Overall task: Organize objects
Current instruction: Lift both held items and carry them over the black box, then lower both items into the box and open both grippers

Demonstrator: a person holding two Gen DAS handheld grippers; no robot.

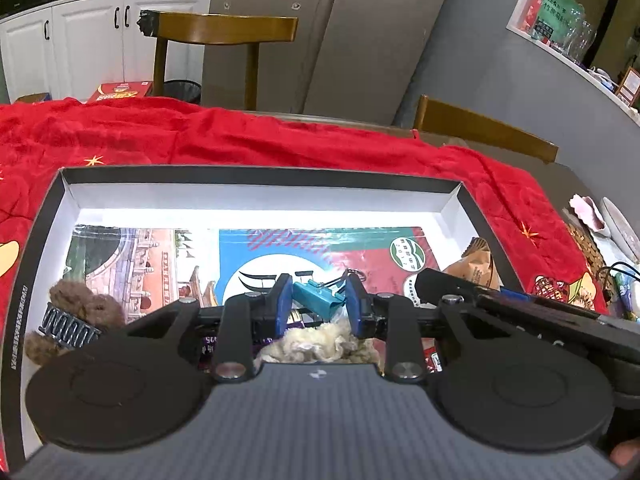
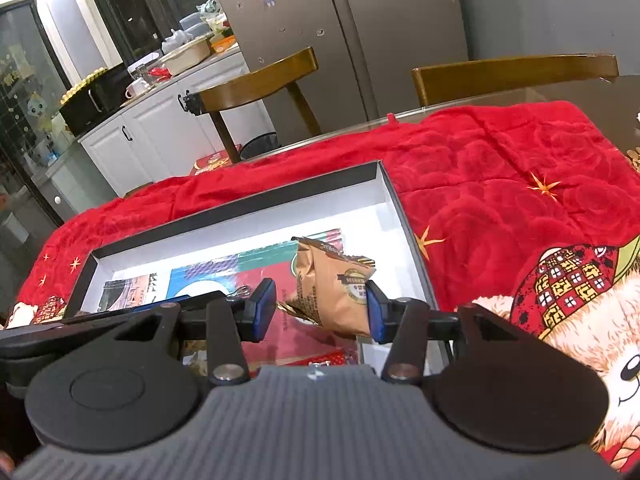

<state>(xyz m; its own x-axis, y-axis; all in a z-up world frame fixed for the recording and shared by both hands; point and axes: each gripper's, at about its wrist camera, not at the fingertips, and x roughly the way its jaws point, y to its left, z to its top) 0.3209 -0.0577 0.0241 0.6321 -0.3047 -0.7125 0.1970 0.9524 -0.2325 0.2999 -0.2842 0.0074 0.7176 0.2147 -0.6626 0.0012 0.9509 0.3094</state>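
One shallow black-rimmed white cardboard box (image 1: 256, 200) on your red plush blanket (image 1: 240, 136). Contents:
- one flat printed packet (image 1: 280, 248)
- one tan foil snack pouch (image 2: 332, 292), far right
- one brown plush bear (image 1: 76, 312), left
- one teal metal binder clip (image 1: 316, 298)

Your left gripper (image 1: 318, 304) pinches the clip over the box. Your right gripper (image 2: 320, 312) is spread beside the pouch.

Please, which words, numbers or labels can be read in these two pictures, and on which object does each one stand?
No text can be quoted with certainty.
box rim: white capitals printed sideways, too blurred.
green seal on the flat packet: characters and digits, too small.
brown snack bag: round label, blurred.
green bag on the shelf: Chinese characters, too blurred.
red carton: yellow lettering, unreadable.
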